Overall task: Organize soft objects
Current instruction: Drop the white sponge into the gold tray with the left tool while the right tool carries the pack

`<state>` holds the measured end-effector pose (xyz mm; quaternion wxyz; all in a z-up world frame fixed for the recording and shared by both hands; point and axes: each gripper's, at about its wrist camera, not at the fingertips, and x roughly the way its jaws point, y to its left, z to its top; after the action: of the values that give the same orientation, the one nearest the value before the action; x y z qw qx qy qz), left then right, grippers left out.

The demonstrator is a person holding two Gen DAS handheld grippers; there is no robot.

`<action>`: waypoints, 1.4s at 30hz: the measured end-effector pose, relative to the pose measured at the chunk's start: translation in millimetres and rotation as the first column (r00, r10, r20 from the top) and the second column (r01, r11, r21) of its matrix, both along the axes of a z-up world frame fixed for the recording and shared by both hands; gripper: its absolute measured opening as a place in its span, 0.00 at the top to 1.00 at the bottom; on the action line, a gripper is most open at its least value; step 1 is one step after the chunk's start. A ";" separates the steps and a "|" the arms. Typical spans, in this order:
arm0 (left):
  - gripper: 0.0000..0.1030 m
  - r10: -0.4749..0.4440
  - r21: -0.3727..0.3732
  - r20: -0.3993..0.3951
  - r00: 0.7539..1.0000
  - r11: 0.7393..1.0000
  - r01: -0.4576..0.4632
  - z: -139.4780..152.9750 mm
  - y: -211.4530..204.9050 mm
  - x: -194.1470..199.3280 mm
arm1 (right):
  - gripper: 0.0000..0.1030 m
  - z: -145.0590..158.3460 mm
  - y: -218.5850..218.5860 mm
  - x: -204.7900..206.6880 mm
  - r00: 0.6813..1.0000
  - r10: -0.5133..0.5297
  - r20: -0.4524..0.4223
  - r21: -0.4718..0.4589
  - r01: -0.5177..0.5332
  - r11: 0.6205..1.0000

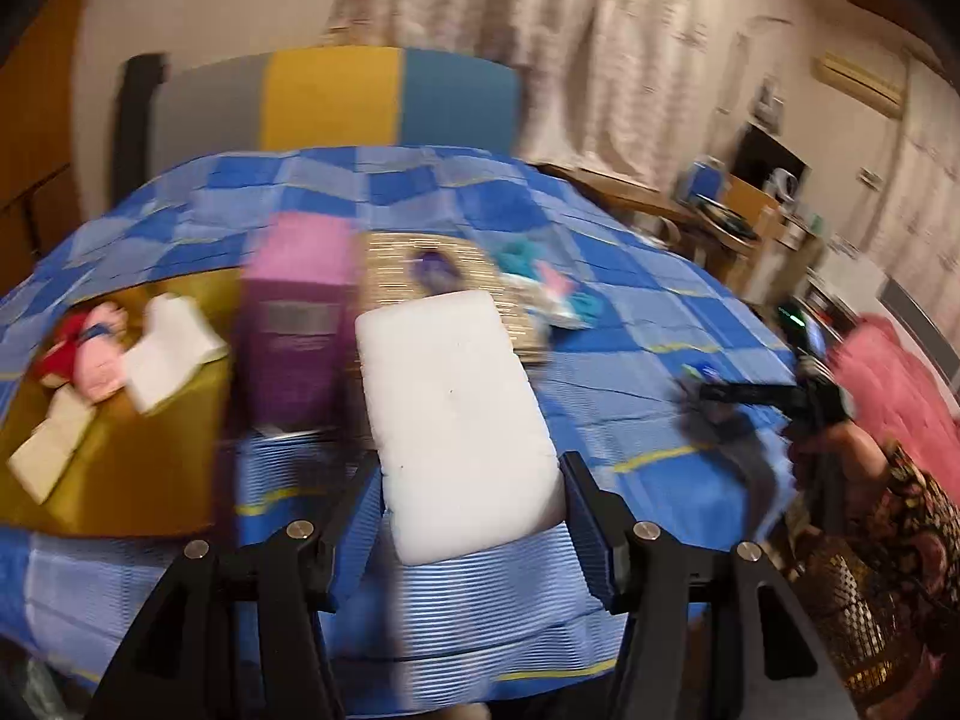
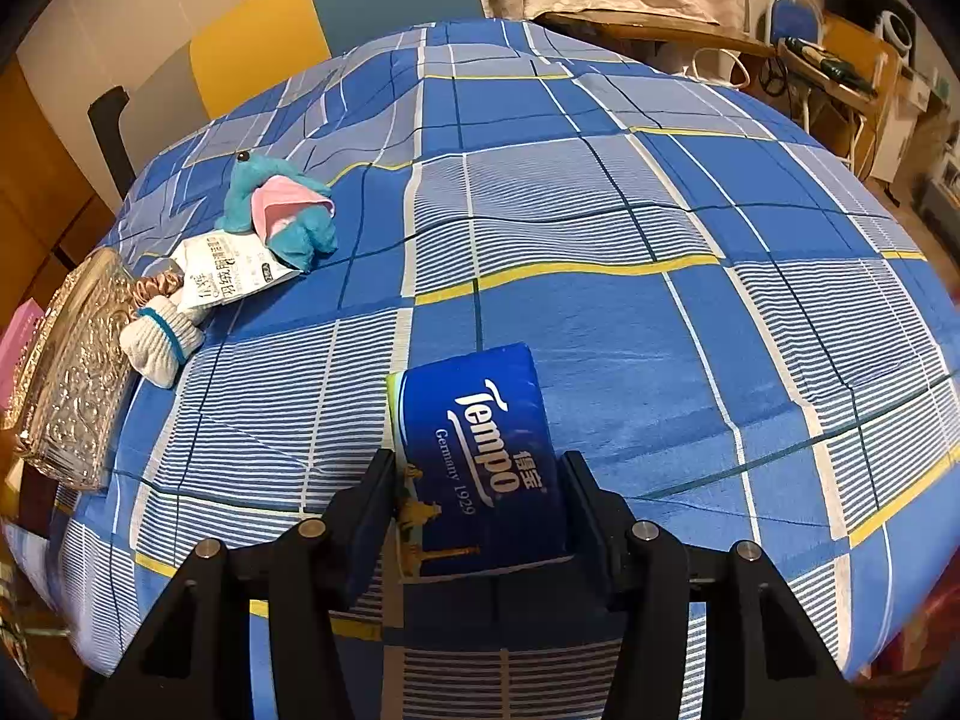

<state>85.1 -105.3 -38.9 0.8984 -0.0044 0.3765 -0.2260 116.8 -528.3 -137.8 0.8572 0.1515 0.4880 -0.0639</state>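
The left hand-held gripper [image 1: 474, 516] clamps a white foam block [image 1: 456, 420] above the bed [image 1: 630, 312]; light, squashy, best held mid-sides. The right hand-held gripper [image 2: 480, 516] squeezes a soft tissue pack [image 2: 480, 462].

Left wrist view: fisheye, looks forward and down along two black fingers at the lower edge, close above the blue checked bedcover [image 1: 630, 324]; blurred; faces a grey, yellow and blue striped headboard [image 1: 336, 99] at upper centre.

Right wrist view: same mounting, sharper, tilted more steeply down, close to the cover.

Shared: bedcover, headboard, teal and pink plush toy [image 2: 282, 204] at upper left, woven gold box [image 2: 72, 366] at left edge, cluttered wooden shelves upper right.
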 end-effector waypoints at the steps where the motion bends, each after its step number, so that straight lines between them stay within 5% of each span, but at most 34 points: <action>1: 0.44 0.026 0.001 -0.004 1.000 1.000 -0.026 -0.6 9.9 4.0 | 0.47 0.1 0.5 -0.3 1.000 0.000 0.001 -0.003 0.000 1.000; 10: 0.43 0.223 0.036 -0.034 0.974 0.974 -0.222 -9.9 98.3 46.1 | 0.47 12.1 13.0 -4.9 0.997 0.041 0.063 -0.039 -0.038 0.999; 14: 0.43 0.264 0.023 -0.137 0.955 0.964 -0.264 -33.4 141.1 71.9 | 0.47 29.8 29.0 -12.4 0.988 0.077 0.133 -0.083 -0.066 0.994; 22: 0.42 0.287 0.065 -0.304 0.908 0.958 -0.281 -71.5 198.0 120.0 | 0.47 57.7 54.1 -43.1 0.973 0.039 0.225 -0.006 -0.039 0.999; 28: 0.39 0.316 0.192 -0.328 0.890 0.945 -0.264 -92.2 217.7 140.3 | 0.47 78.4 79.0 -52.8 0.963 0.030 0.269 0.034 -0.040 0.999; 32: 0.31 0.374 0.315 -0.263 0.889 0.904 -0.287 -93.1 226.6 139.9 | 0.47 96.7 101.8 -56.3 0.950 0.059 0.307 0.016 -0.067 0.998; 37: 0.28 0.348 0.167 -0.215 0.913 0.934 -0.317 -75.5 238.5 109.3 | 0.47 121.4 135.2 -59.2 0.925 0.094 0.368 0.026 -0.111 0.993; 42: 0.28 0.374 0.043 -0.114 0.920 0.928 -0.371 -59.3 241.2 64.7 | 0.47 140.5 174.3 -54.6 0.899 0.154 0.410 0.046 -0.189 0.981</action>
<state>149.8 135.9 -98.3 0.9006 -0.0801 0.4246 -0.0465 62.2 -353.9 2.7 0.9347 0.1537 0.3138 0.0653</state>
